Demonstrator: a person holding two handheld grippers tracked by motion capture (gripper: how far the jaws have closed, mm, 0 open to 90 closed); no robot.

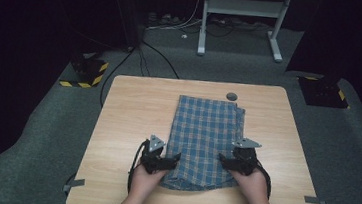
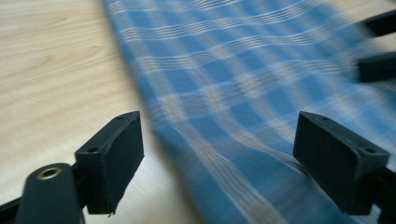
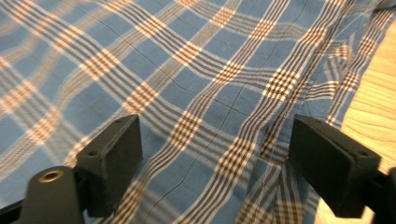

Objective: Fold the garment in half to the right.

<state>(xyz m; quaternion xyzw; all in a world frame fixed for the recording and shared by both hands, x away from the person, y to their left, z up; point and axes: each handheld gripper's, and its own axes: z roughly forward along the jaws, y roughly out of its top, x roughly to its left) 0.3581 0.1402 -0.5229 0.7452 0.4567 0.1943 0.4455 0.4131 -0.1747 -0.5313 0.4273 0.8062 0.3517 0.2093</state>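
High view has my left gripper [image 1: 169,159] and right gripper [image 1: 227,161], jaws apart (nothing pinched), flanking the plaid cloth's [image 1: 205,134] near corners, so I'd grip both evenly.

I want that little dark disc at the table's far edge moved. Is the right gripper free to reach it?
Probably yes: the right gripper is open over the checked cloth, holding nothing, and the disc lies uncovered beyond it.

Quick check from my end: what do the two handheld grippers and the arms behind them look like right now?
Both are black. The left gripper and right gripper each carry a grey three-cornered plate on top and trail a black cable. In the gripper views each has two blocky black jaws with small screw holes, plus a rounded black tab with a brass-ringed hole. Forearms are bare, no sleeves or gloves visible.
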